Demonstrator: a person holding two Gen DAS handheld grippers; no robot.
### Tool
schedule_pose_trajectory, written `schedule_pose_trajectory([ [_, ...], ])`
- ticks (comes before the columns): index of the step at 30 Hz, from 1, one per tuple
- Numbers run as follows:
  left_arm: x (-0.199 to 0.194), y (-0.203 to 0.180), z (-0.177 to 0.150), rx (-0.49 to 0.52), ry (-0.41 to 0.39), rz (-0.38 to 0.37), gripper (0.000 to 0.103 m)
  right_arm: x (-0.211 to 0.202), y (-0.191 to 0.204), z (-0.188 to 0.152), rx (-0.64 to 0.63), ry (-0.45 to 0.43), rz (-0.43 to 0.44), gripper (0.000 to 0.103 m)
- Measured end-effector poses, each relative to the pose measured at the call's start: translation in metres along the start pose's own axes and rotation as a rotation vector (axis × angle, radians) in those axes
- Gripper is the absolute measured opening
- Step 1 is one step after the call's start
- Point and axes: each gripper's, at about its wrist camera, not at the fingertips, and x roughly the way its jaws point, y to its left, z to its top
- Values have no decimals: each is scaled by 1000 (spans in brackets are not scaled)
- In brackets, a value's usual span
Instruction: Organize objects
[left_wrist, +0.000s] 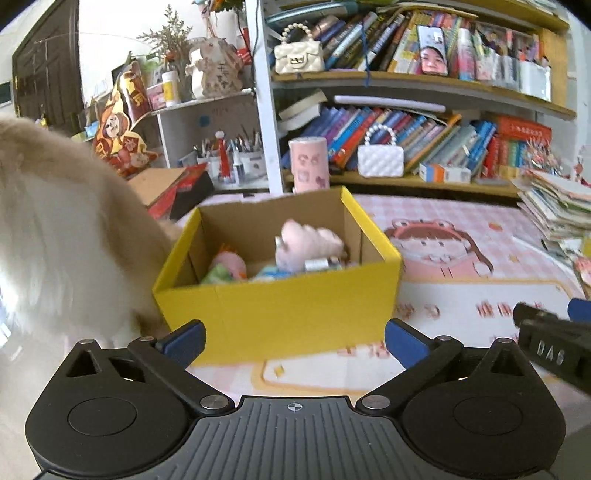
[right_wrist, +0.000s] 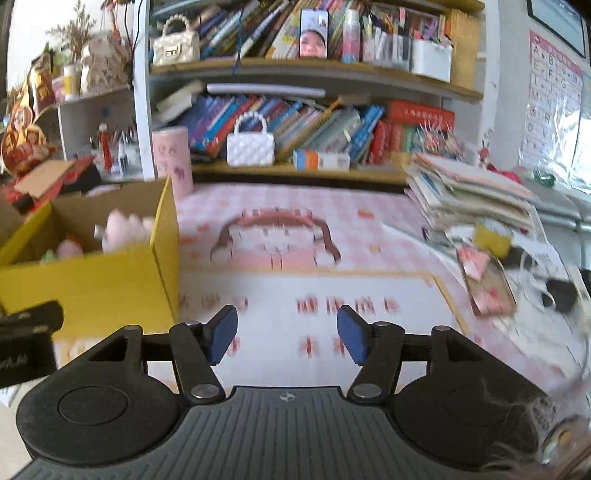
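A yellow cardboard box (left_wrist: 280, 314) stands on the pink patterned desk mat (left_wrist: 461, 291). Inside it lie a pink plush toy (left_wrist: 308, 242), a smaller pink and green toy (left_wrist: 227, 267) and other small items. My left gripper (left_wrist: 293, 341) is open wide just in front of the box, nothing between its blue pads. In the right wrist view the same yellow box (right_wrist: 96, 280) sits at the left with the pink plush (right_wrist: 123, 229) in it. My right gripper (right_wrist: 287, 334) is open over the bare mat (right_wrist: 369, 280), holding nothing.
A large cream furry thing (left_wrist: 66, 229) fills the left side beside the box. Behind stand bookshelves (left_wrist: 424, 92), a white quilted handbag (left_wrist: 380, 160) and a pink cylinder (left_wrist: 308, 164). A paper stack (right_wrist: 469, 195) and loose clutter (right_wrist: 491, 277) crowd the right. The other gripper's body (left_wrist: 554, 350) shows at the right edge.
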Motion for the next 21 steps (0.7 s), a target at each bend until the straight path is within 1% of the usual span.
schedule_pose_trajectory([
  [2, -6, -3, -8, 9, 5, -8, 103, -8, -2, -8, -1, 9, -8, 60],
  [5, -14, -8, -17, 19, 5, -19, 103, -20, -7, -17, 2, -5, -31, 64],
  [10, -20, -16, -22, 33, 11, -26, 103, -33, -16, -25, 17, 4, -60, 69],
  [12, -23, -20, -23, 41, 8, -28, 103, -36, -19, -29, 23, 9, -67, 74],
  [13, -25, -23, -24, 46, 7, -30, 103, -38, -21, -30, 26, 11, -71, 80],
  [15, -26, -27, -26, 53, 12, -35, 103, -40, -23, -33, 28, 9, -80, 85],
  [17, -27, -32, -28, 64, 22, -43, 103, -43, -26, -35, 32, 6, -90, 95],
  [21, -31, -37, -31, 88, 31, -41, 103, -45, -32, -38, 57, 14, -107, 100],
])
